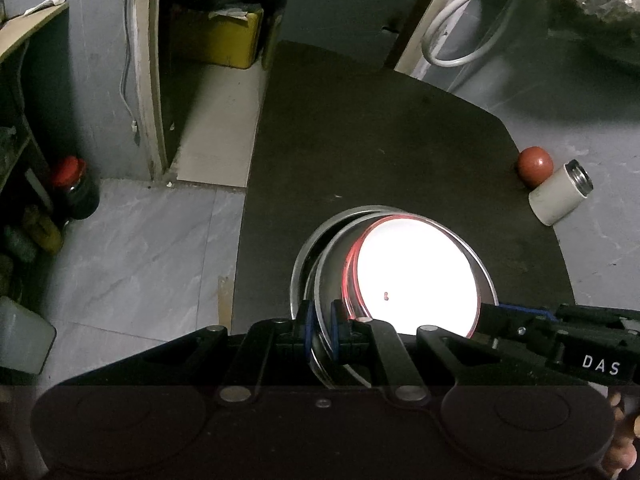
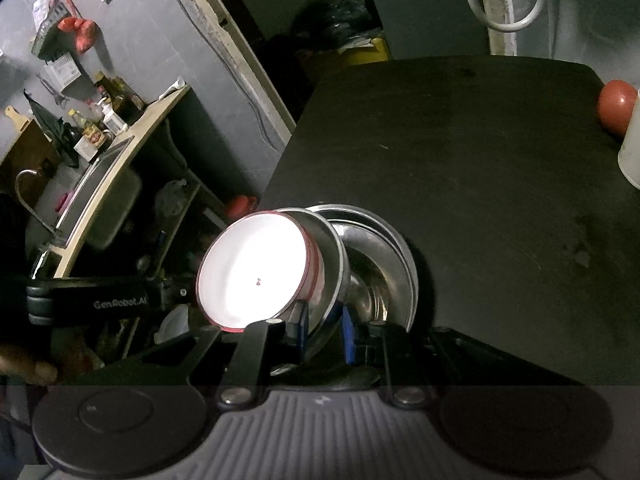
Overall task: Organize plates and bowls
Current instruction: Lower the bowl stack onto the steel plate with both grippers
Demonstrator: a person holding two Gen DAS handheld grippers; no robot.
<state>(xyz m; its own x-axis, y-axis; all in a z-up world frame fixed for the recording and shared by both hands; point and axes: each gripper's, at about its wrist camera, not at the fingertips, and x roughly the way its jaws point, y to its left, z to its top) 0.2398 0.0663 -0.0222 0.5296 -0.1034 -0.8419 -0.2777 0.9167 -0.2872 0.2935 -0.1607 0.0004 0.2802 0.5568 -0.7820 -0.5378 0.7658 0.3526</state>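
**Both grippers clamped on 1 steel bowl over the dark table**

Blue pads of the left gripper [image 1: 320, 322] sit closest in the left wrist view, pinched together on the near rim of a steel bowl [image 1: 332, 252]. Inside that bowl rests a white dish with a red rim [image 1: 416, 272], glaring under the light, with 1 small dark speck on its face. Just behind and to the left, the edge of a second steel bowl [image 1: 302, 252] peeks out, resting on the black table [image 1: 360, 140]. From the right, the right gripper [image 1: 486, 312] reaches in to the same bowl's rim. At the table's far right corner a red ball [image 1: 535, 168] touches a white cylinder [image 1: 560, 194] lying on its side.

Blue pads again come first in the right wrist view: the right gripper [image 2: 324, 326] is closed on the steel bowl's [image 2: 332, 264] rim. The bowl is tilted steeply, its mouth facing left, and the white dish [image 2: 256, 268] lies inside it. Beneath and to the right lies the second steel bowl [image 2: 384, 240] on the table [image 2: 480, 160]. The left gripper's black body [image 2: 100, 300] enters from the left; its tips are hidden behind the dish.
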